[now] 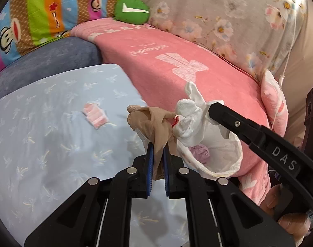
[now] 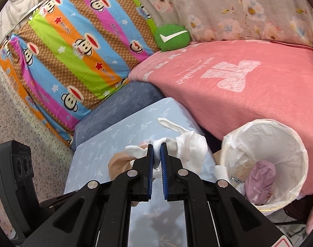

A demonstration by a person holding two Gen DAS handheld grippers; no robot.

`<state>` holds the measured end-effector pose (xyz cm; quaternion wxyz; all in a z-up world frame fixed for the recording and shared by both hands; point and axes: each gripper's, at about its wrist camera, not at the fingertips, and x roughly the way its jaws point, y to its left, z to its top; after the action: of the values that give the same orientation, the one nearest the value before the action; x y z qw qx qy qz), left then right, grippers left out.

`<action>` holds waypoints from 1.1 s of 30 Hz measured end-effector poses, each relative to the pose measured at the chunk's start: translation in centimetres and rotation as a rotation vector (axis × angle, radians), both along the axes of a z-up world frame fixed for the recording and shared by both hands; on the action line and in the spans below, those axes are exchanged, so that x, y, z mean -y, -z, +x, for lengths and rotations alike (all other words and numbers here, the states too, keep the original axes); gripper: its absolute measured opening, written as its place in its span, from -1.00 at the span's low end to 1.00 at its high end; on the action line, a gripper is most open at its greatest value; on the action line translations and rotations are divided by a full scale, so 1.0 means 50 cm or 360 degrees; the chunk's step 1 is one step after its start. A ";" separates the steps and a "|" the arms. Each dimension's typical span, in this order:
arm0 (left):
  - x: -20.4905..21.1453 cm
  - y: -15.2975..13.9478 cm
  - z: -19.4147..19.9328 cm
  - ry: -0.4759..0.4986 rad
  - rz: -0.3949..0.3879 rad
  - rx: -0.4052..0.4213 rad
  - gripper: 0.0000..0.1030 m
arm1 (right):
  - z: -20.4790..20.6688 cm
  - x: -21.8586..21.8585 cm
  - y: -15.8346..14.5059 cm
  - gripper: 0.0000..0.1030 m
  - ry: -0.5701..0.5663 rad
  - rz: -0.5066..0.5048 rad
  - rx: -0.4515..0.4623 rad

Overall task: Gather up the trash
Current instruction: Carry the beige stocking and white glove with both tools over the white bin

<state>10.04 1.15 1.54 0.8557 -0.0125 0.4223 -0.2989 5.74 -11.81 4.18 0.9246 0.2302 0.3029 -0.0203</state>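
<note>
Partly hidden: bin (image 1: 234, 160) behind white cloth (image 1: 189, 121)

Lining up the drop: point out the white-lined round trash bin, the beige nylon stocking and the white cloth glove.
White-lined round trash bin (image 2: 296, 154): right wrist view, inner liner wall.
Beige nylon stocking (image 1: 156, 123): left wrist view, bunched middle.
White cloth glove (image 2: 194, 146): right wrist view, its palm.

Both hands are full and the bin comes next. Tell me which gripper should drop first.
Probably the right. The right gripper, jaws shut on the white cloth, has the lined bin open just beside it. The left gripper grips the tan stocking above the blue table.
</note>
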 end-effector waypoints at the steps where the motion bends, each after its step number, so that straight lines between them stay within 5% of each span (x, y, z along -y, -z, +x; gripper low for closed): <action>1: 0.011 -0.001 -0.004 0.0020 0.0005 0.0005 -0.83 | -0.008 0.013 -0.001 -0.86 0.0020 0.0004 0.0005; 33: 0.287 0.001 -0.070 0.0377 0.0115 0.0053 -0.80 | -0.160 0.285 0.052 -0.86 0.0433 0.0112 -0.0030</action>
<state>6.55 -13.20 1.51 0.8212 0.0731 0.4172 -0.3825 -2.28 -26.07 1.60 0.9018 0.3011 0.2780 -0.1370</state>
